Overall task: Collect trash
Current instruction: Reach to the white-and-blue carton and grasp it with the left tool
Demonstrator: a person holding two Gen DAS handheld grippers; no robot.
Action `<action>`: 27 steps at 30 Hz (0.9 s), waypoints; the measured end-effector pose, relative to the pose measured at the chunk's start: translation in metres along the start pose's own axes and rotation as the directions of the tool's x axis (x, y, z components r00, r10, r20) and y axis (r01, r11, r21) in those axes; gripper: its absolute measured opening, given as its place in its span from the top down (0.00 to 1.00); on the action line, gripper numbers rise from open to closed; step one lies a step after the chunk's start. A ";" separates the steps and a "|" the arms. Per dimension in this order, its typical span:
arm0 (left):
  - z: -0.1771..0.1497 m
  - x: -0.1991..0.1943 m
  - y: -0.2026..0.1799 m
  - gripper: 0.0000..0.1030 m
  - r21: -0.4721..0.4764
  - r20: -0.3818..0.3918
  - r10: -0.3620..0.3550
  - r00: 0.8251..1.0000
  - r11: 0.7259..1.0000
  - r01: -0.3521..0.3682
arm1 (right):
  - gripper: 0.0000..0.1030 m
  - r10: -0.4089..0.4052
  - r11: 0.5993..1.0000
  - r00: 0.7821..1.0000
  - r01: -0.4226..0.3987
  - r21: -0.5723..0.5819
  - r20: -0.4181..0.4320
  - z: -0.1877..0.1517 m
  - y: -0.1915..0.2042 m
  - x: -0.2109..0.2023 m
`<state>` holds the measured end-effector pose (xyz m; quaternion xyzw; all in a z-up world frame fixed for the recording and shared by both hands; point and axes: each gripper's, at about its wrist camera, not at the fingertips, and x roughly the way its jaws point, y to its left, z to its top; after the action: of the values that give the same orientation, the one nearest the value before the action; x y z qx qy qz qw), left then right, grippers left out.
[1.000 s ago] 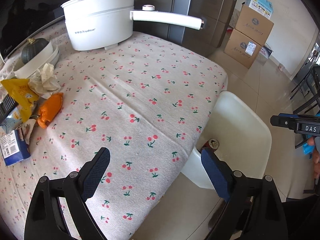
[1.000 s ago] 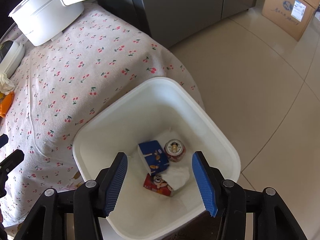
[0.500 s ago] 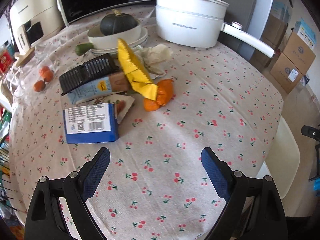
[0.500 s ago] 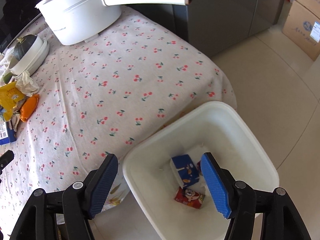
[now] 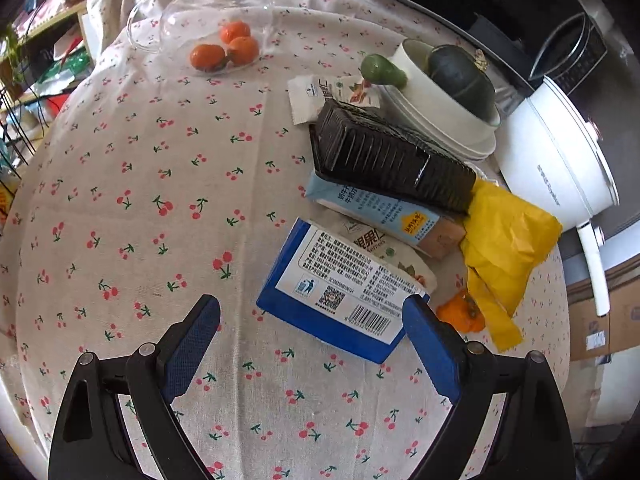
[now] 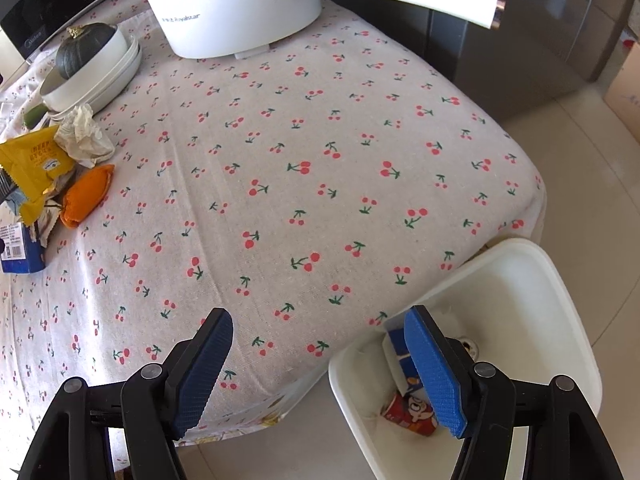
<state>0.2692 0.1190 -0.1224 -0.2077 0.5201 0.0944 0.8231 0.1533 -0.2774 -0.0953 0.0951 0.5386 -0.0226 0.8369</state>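
My left tool hangs with jaws apart and empty over the blue box at the near edge of the litter pile. My right tool, also apart and empty, is beside the white bin. Next: lower and clamp the box.

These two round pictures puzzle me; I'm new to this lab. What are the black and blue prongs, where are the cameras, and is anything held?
The prongs are two hand-held grippers; a person carries one in each hand. Each has a fisheye camera looking along its fingers. The left gripper hangs open over a blue box, a black tray and a yellow wrapper on the cherry tablecloth. The right gripper, jaws just opened, holds nothing; beside it is a white bin containing trash.
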 end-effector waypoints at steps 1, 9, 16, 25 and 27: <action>0.003 0.003 -0.003 0.09 -0.019 0.005 -0.008 1.000 1.000 0.008 | 0.27 0.002 1.000 1.000 -0.002 0.005 -0.001 0.001 -0.001 0.001; 0.008 0.026 -0.030 0.09 -0.092 0.016 0.082 0.997 0.993 -0.080 | 0.27 0.031 0.999 0.999 -0.030 0.033 -0.012 0.010 0.000 0.006; -0.009 0.026 -0.020 0.09 -0.037 0.023 0.116 0.993 0.993 -0.115 | 0.27 0.037 0.999 0.999 -0.037 -0.007 -0.011 0.011 0.011 0.004; -0.029 0.004 0.011 0.26 0.016 -0.057 -0.027 0.998 0.999 0.028 | 0.27 0.059 0.998 0.998 -0.059 -0.013 -0.003 0.009 0.028 0.001; -0.031 -0.001 0.014 0.29 0.058 -0.057 -0.061 0.996 0.996 0.065 | 0.27 0.062 0.998 0.998 -0.062 -0.025 0.000 0.007 0.031 -0.001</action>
<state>0.2379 0.1178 -0.1366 -0.2020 0.5383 0.0472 0.8168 0.1636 -0.2481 -0.0871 0.1011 0.5351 0.0100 0.8386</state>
